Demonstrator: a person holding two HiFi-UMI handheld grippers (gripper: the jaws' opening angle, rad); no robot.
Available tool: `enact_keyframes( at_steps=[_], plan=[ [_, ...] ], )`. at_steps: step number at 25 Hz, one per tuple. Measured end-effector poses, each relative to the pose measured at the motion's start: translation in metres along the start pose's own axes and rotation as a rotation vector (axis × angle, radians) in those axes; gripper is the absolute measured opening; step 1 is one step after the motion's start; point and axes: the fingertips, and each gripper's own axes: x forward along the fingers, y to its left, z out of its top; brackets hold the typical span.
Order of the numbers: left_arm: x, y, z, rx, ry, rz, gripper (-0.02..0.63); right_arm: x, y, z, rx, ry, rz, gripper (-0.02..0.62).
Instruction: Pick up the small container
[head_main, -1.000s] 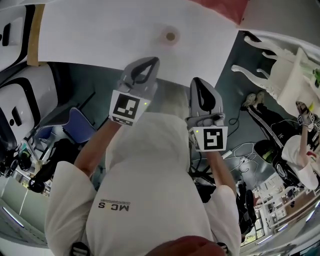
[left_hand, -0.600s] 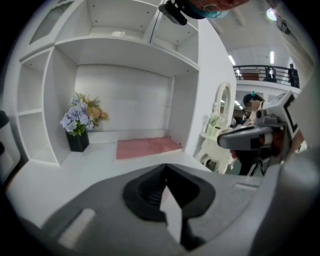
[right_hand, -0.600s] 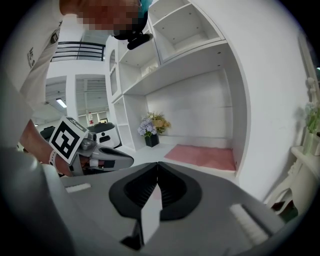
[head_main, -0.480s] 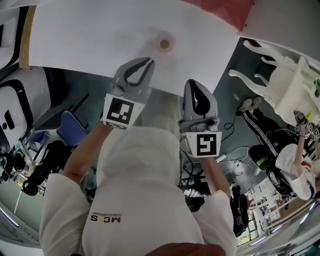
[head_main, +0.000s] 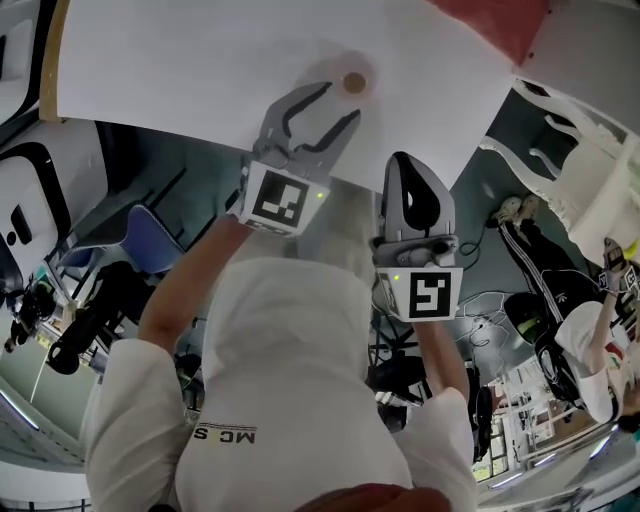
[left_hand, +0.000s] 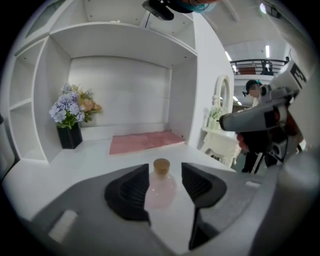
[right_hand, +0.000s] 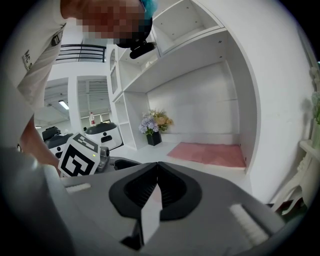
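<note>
Left gripper (head_main: 336, 102): jaws opening, spread either side of small container (left_hand: 161, 189), pads not touching it. Container upright on white table (head_main: 190, 60). Right gripper (right_hand: 157, 167): jaws together, empty, nearer right.

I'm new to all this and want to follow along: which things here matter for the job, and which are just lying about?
In the job: small container, a pink corked flask on the white table; left gripper, jaws opening, flask between them.
Lying about: black vase of flowers; pink mat; right gripper, shut, empty.
</note>
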Motion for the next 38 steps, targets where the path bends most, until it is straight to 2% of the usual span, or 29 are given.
enact_keyframes(
  at_steps=[9, 17, 21, 23, 27, 38],
  plan=[
    [0.035, -0.004, -0.013, 0.023, -0.033, 0.020, 0.215, 0.004, -0.006, -0.024, 0.017, 0.016, 0.000, -0.003],
    [0.044, 0.012, -0.020, 0.043, -0.103, 0.078, 0.212, 0.009, -0.004, -0.040, 0.041, 0.016, -0.001, -0.003],
    [0.056, 0.012, -0.023, 0.061, -0.096, 0.097, 0.180, 0.004, -0.014, -0.048, 0.067, 0.017, -0.012, -0.003],
    [0.059, 0.010, -0.022, 0.084, -0.101, 0.100, 0.141, 0.003, -0.017, -0.051, 0.067, 0.021, -0.013, -0.003],
    [0.059, 0.010, -0.020, 0.065, -0.133, 0.112, 0.141, 0.000, -0.024, -0.053, 0.086, 0.023, -0.028, -0.003],
    [0.052, 0.005, -0.020, 0.039, -0.135, 0.057, 0.140, -0.003, -0.031, -0.049, 0.092, 0.002, -0.045, -0.003]
  ],
)
